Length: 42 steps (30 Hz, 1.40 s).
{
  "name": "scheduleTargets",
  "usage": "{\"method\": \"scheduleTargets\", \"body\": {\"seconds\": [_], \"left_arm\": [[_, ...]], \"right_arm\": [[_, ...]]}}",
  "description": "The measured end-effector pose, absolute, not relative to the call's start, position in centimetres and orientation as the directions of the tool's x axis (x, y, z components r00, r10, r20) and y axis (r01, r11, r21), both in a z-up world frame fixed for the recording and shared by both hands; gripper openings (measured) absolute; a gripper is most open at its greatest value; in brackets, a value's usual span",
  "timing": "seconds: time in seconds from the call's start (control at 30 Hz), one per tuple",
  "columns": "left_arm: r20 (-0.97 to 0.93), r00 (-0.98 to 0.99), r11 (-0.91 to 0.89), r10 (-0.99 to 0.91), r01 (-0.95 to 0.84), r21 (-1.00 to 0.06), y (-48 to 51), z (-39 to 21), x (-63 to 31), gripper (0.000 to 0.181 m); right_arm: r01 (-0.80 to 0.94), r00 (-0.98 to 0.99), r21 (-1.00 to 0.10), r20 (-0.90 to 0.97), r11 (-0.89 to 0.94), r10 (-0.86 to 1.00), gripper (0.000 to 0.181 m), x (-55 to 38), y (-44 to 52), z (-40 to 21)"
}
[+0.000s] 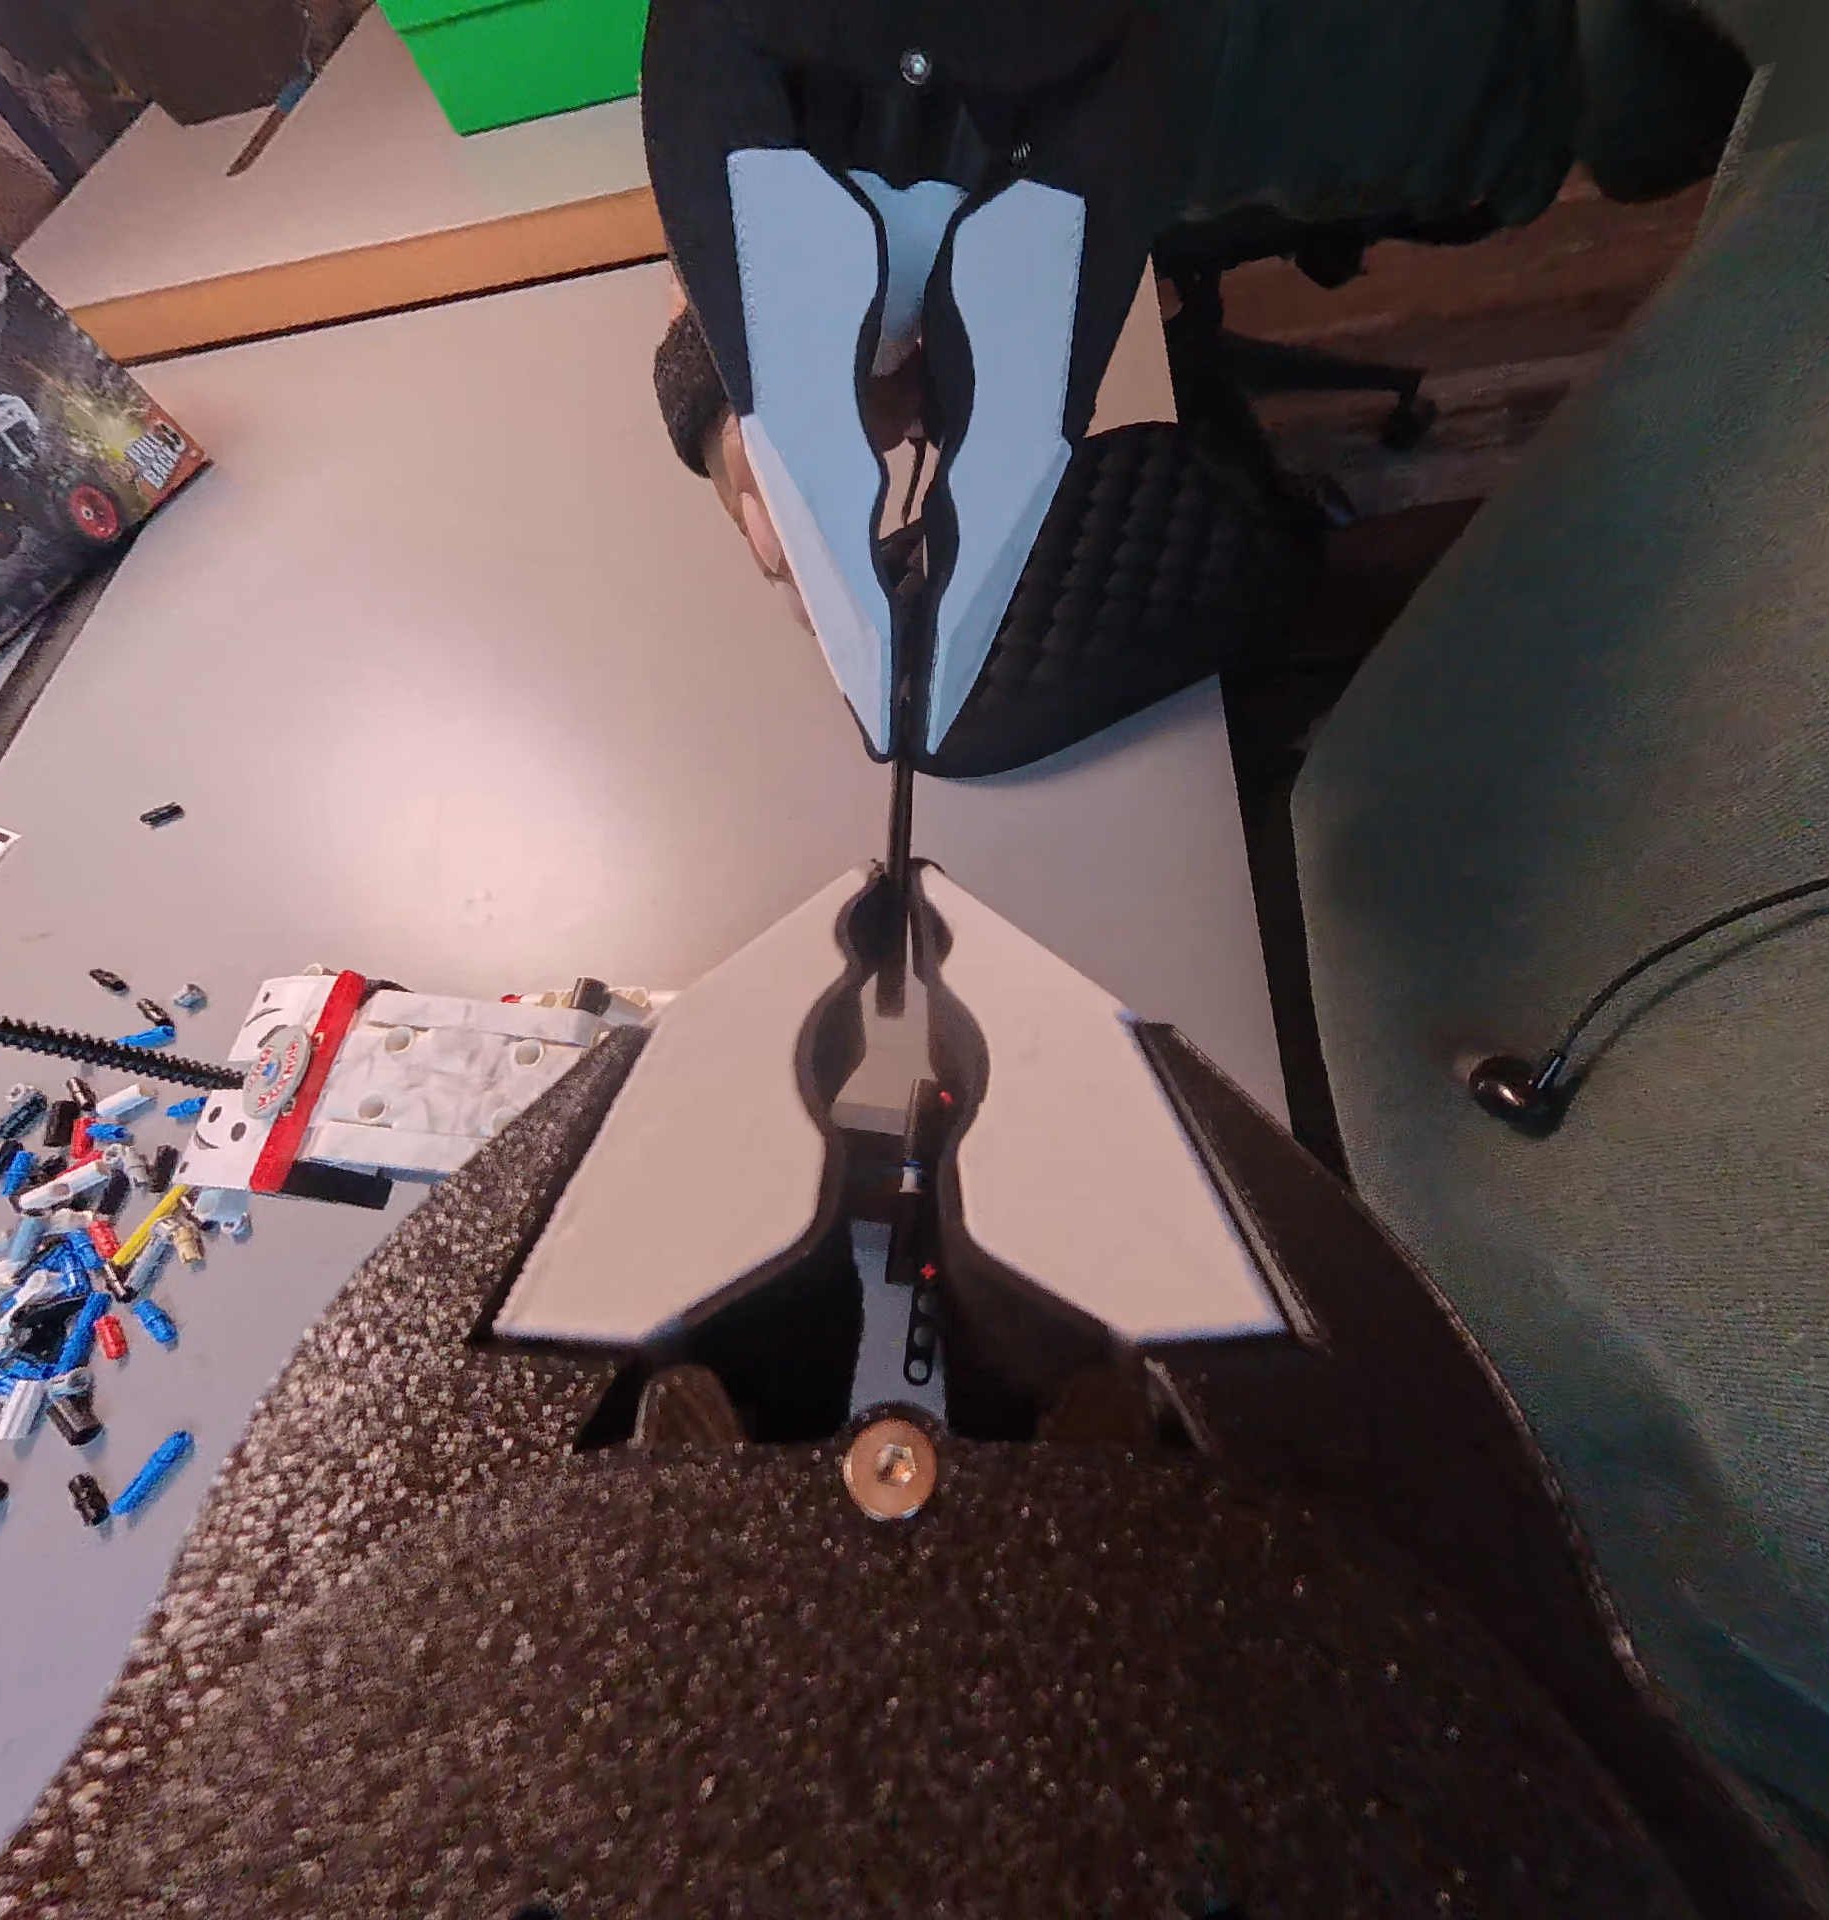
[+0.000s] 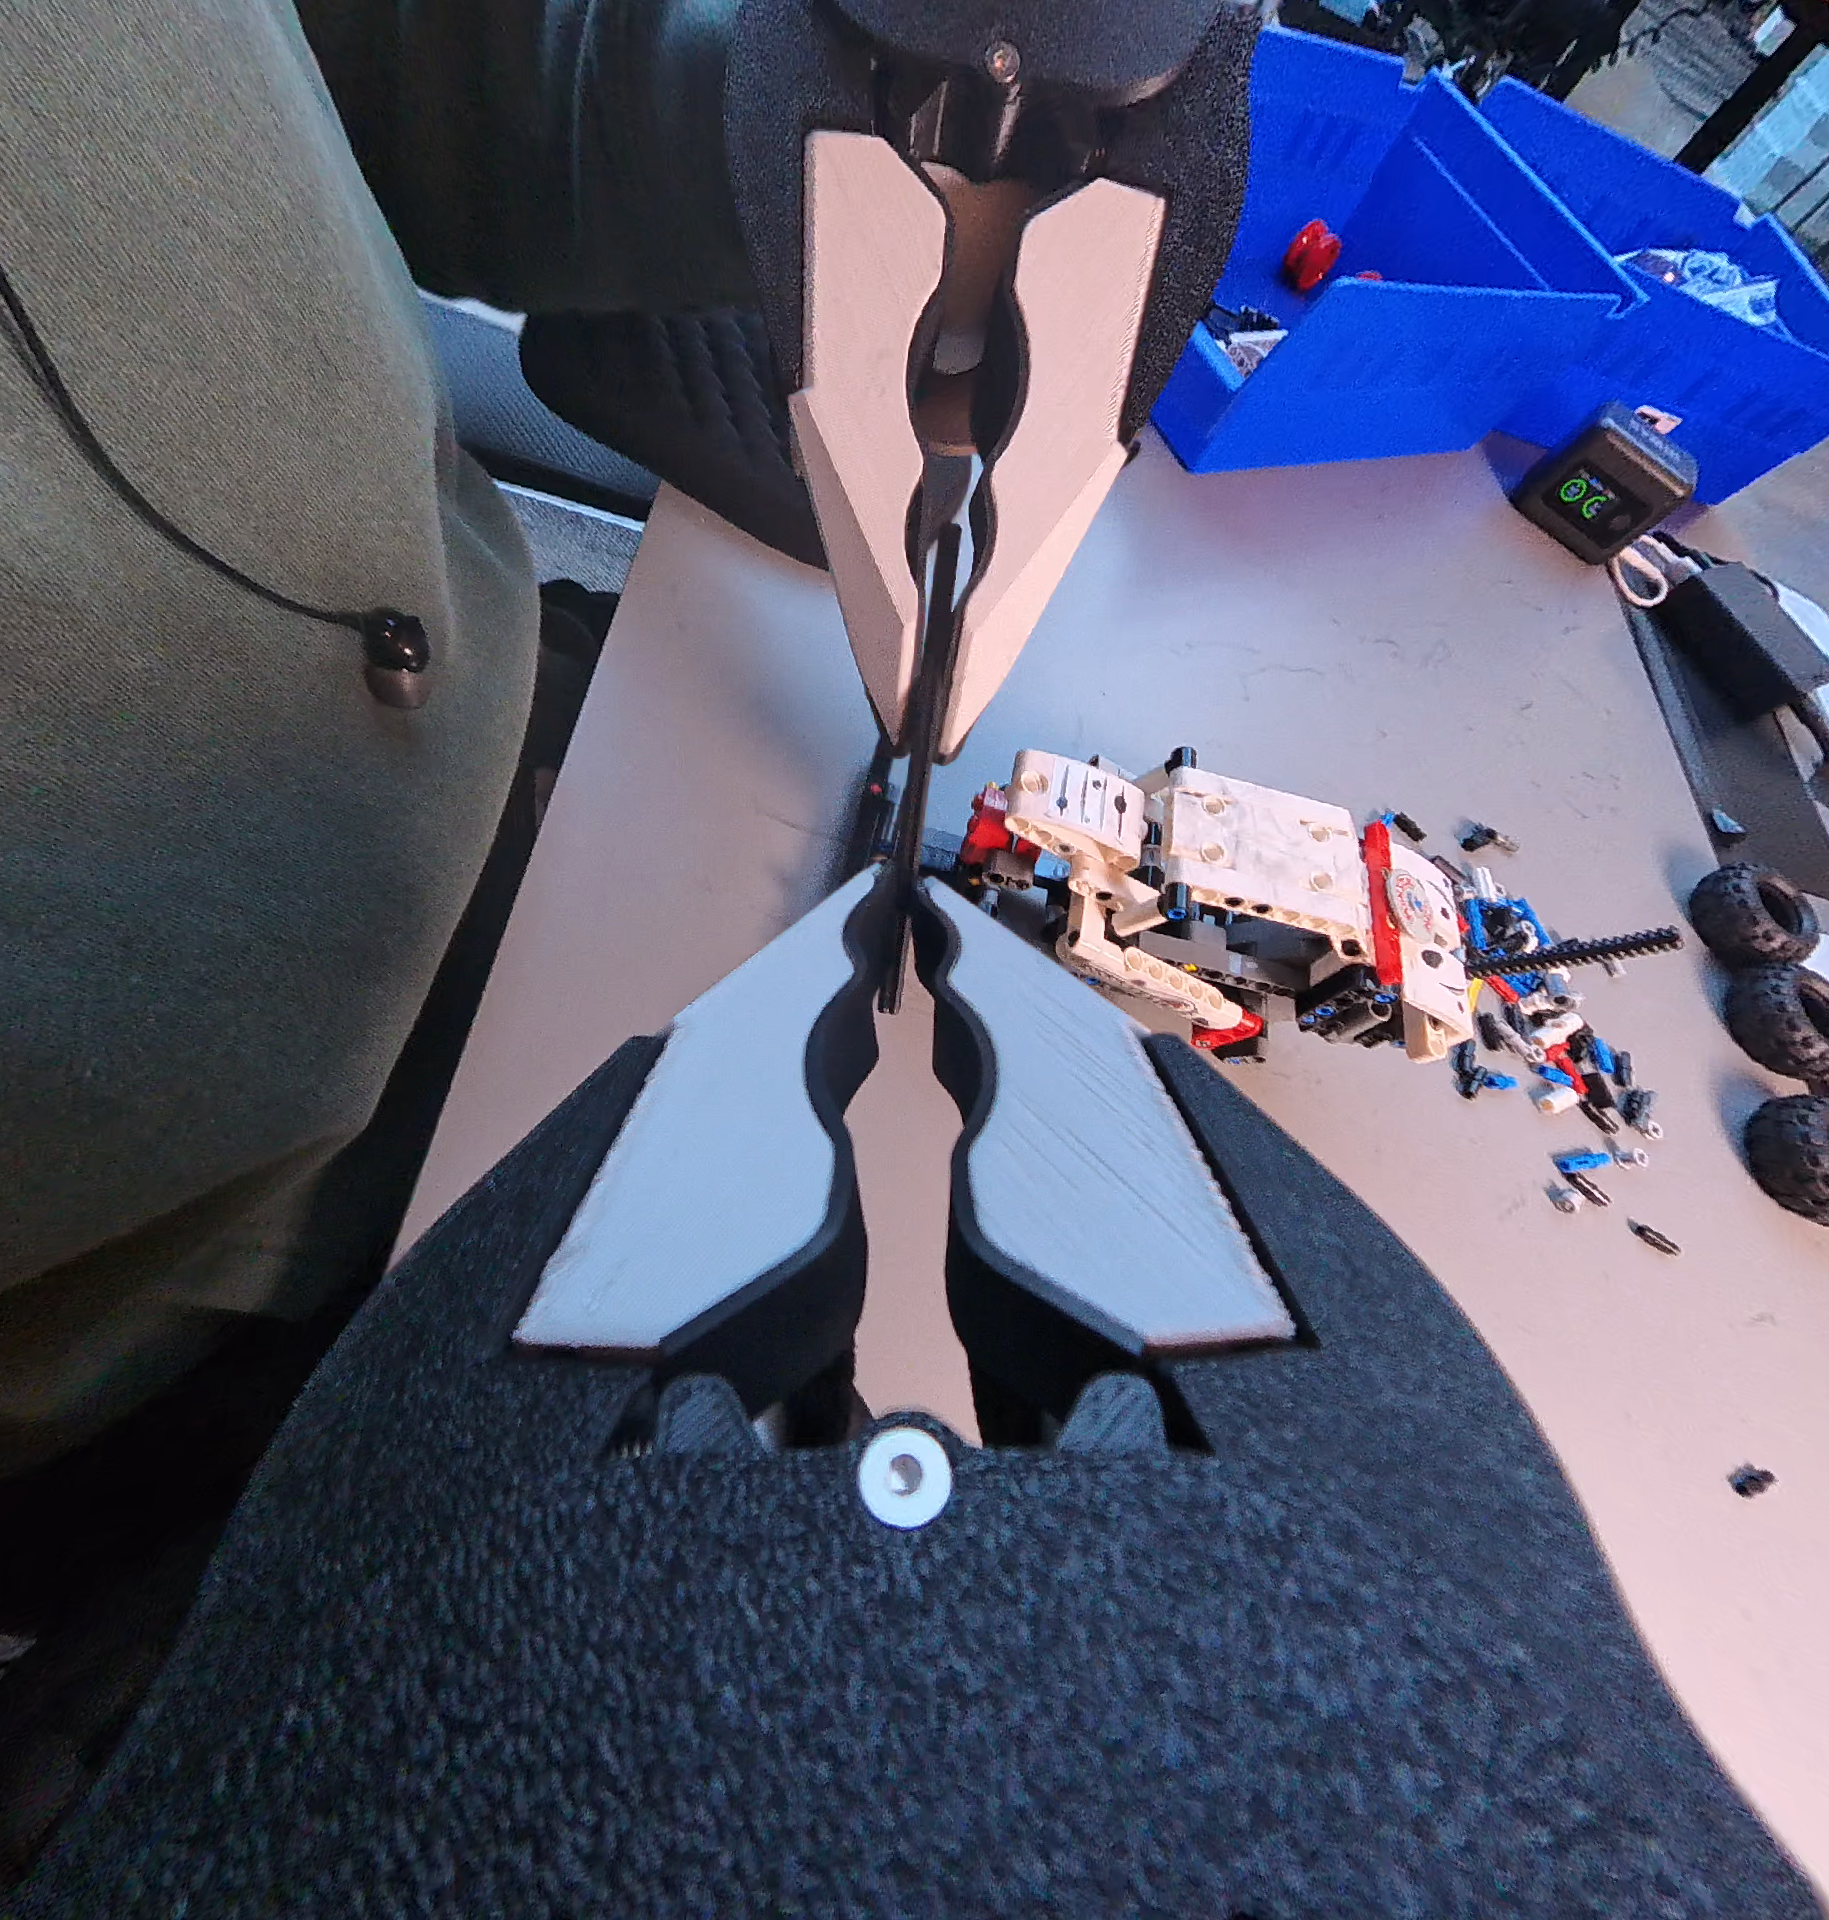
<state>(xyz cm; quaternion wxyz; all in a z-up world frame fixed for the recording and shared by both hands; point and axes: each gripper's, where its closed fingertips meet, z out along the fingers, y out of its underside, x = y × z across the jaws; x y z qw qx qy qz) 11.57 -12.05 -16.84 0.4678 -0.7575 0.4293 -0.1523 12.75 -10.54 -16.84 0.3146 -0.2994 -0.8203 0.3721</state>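
My left gripper [image 1: 894, 883] and my right gripper [image 2: 899, 883] face each other tip to tip above the near edge of the grey table [image 1: 453, 665]. Both are shut on the same thin black rod [image 1: 899, 821], one at each end. The rod also shows in the right wrist view [image 2: 915, 821]. The right gripper shows in the left wrist view [image 1: 902, 743], and the left one in the right wrist view [image 2: 920, 743]. A white, red and black brick vehicle [image 2: 1232, 914] lies on the table just beside them; it also shows in the left wrist view [image 1: 401, 1081].
Loose small brick pieces [image 1: 58, 1247] and a black toothed rack [image 2: 1575, 951] lie by the vehicle. Three black tyres [image 2: 1793, 1029], blue bins [image 2: 1512, 312] and a small black device [image 2: 1606, 488] are beyond. A printed box [image 1: 27, 447], a chair [image 1: 1118, 582] and a person's green garment [image 2: 162, 623] are close. Only a small space, under 4 cm, lies between the two pairs of fingers.
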Motion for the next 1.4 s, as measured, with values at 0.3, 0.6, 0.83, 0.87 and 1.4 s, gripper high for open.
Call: {"method": "scheduleTargets", "body": {"seconds": [0.3,0.6,0.83,0.87,1.4], "left_arm": [[0.066,0.567,-0.171,-0.821,-0.134,-0.976,-13.5,-13.3,11.1,0.002],[0.246,0.477,-0.222,-0.844,0.108,-0.969,-14.3,-12.1,11.2,0.002],[0.249,0.482,-0.236,-0.840,0.088,-0.968,-14.2,-12.7,11.3,0.003],[0.250,0.485,-0.241,-0.838,0.083,-0.967,-14.1,-12.8,11.3,0.003],[0.240,0.525,-0.256,-0.817,0.044,-0.966,-13.9,-13.4,10.7,0.003]], "right_arm": [[0.084,-0.585,-0.968,0.143,0.235,0.798,0.003,12.0,-12.2,-12.5],[-0.020,-0.586,-0.974,0.195,0.227,0.787,0.011,11.4,-13.6,-11.5],[-0.009,-0.587,-0.976,0.183,0.219,0.789,0.003,11.1,-13.3,-11.6],[-0.003,-0.587,-0.977,0.173,0.212,0.791,0.003,11.0,-13.2,-11.8],[0.009,-0.580,-0.981,0.152,0.193,0.800,0.003,11.1,-12.8,-12.5]]}}
